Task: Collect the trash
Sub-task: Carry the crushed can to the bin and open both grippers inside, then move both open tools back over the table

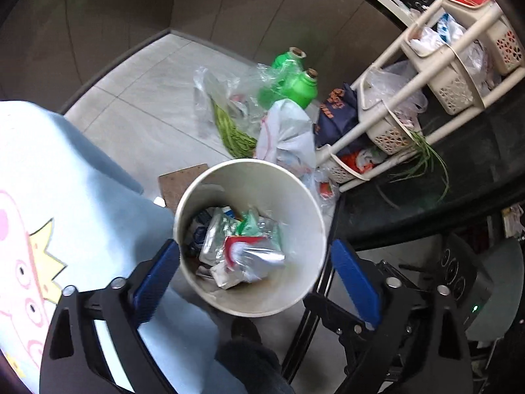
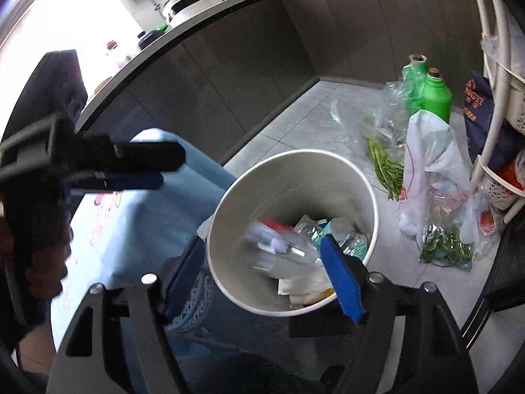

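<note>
hovering above a white round bin (image 1: 305,282) with both tools, i look straight down into it. at the far left a pale blue cloth with a pink cartoon print (image 1: 49,203) covers a surface whose edge meets the bin's rim. my left gripper (image 1: 256,282) has its blue-padded fingers (image 1: 154,285) spread wide, one on each side of the bin's mouth, holding nothing. in the right wrist view this same tool shows side-on at the left edge, above the cloth.

my right gripper (image 2: 262,275) is also spread wide and empty: its left finger sits outside the bin wall, its right finger (image 2: 341,279) reaches over the rim. inside the bin lies the trash (image 1: 242,246): crumpled clear and silvery wrappers, a red and white packet, a green scrap, some paper. one piece in the right wrist view is blurred, and i cannot tell what it is.

beyond the bin on the grey tiled floor (image 1: 137,111) lie a clear plastic bag with green vegetables (image 1: 226,121), two green bottles (image 1: 295,78) standing together, and a white plastic bag (image 1: 285,131) just beside them. further right is a dark blue bag with orange lettering (image 1: 338,111), then a cream tiered basket rack (image 1: 436,62) stuffed with plastic bags.
</note>
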### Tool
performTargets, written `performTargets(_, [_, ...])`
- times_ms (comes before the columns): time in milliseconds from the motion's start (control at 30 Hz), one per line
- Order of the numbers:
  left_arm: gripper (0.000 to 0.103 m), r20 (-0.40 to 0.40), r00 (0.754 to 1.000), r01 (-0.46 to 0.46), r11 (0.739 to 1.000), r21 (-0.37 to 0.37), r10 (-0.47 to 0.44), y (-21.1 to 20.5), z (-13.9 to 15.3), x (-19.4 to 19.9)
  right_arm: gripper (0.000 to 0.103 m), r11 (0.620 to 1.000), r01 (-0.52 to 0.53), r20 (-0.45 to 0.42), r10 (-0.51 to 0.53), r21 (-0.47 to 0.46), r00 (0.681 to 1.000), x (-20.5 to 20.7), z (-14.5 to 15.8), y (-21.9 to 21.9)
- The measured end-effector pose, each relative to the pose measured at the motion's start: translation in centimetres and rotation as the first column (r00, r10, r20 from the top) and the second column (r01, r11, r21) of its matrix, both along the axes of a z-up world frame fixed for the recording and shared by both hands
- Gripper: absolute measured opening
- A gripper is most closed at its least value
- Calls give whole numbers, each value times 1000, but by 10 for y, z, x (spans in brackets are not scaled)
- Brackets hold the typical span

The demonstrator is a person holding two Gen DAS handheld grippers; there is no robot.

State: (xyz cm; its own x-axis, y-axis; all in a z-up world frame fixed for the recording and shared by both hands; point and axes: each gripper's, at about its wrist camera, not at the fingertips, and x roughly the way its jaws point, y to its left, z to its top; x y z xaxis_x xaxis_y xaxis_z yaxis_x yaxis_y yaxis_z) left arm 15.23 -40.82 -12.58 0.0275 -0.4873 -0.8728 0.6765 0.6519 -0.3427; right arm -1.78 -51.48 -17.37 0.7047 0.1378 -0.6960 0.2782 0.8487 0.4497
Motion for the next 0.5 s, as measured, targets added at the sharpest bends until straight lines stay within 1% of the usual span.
performTargets(33, [93,15,1000,-4,1000,-1,4,2,3,1,85,1000,1,-2,-1,-17,1000,-1,-1,2])
performTargets(100, [94,55,998,-22,1000,5,22,6,10,2,97,999,-3,3,3,-39,1000,-3,-1,6])
performTargets(133, [94,63,998,-30,1000,5,30,9,12,3,100,999,-6,3,6,-44,1000,-4,0,8])
performTargets(233, [94,79,995,-60,998,-7,60,15,20,4,100,998,-11,7,12,-58,1000,-4,5,11])
performTargets(367, [94,111,990,-84,996,-22,86,25,33,1,100,994,-14,3,15,-109,1000,-3,19,19])
performTargets(500, [94,135,982,-125,991,-40,130,44,49,-4,100,991,-17,-7,16,-131,1000,0,36,27])
